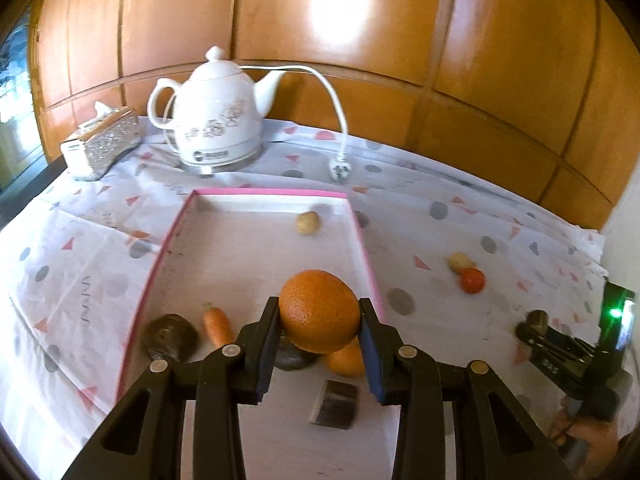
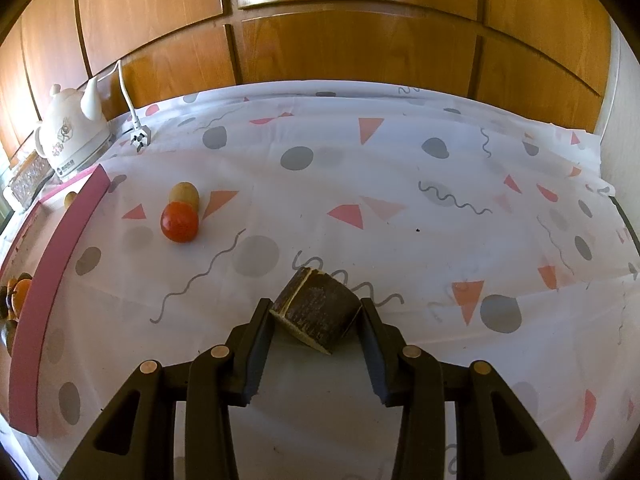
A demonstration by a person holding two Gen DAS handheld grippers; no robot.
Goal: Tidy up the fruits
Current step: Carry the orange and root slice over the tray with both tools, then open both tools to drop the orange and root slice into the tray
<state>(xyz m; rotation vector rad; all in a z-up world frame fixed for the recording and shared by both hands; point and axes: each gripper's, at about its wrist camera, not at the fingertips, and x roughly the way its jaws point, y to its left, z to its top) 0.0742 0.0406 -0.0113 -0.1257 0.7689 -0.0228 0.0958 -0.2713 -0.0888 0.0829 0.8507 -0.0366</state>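
Note:
My left gripper (image 1: 319,307) is shut on a large orange (image 1: 320,314) and holds it above the near right part of the pink-rimmed tray (image 1: 168,248). Lying in the tray are a carrot (image 1: 217,325), a dark round fruit (image 1: 170,337), a second orange (image 1: 347,361), a dark wedge (image 1: 335,403) and a small tan fruit (image 1: 307,223). My right gripper (image 2: 315,306) is shut on a dark brown wedge-shaped piece (image 2: 316,314) low over the cloth. To the tray's right, a red tomato (image 2: 179,222) touches a tan fruit (image 2: 184,195) on the cloth.
A white kettle (image 1: 216,120) stands at the back, its cord and plug (image 1: 340,168) lying on the patterned tablecloth (image 2: 400,184). A glittery tissue box (image 1: 100,144) sits at the back left. A wooden panelled wall (image 2: 360,40) runs behind the table.

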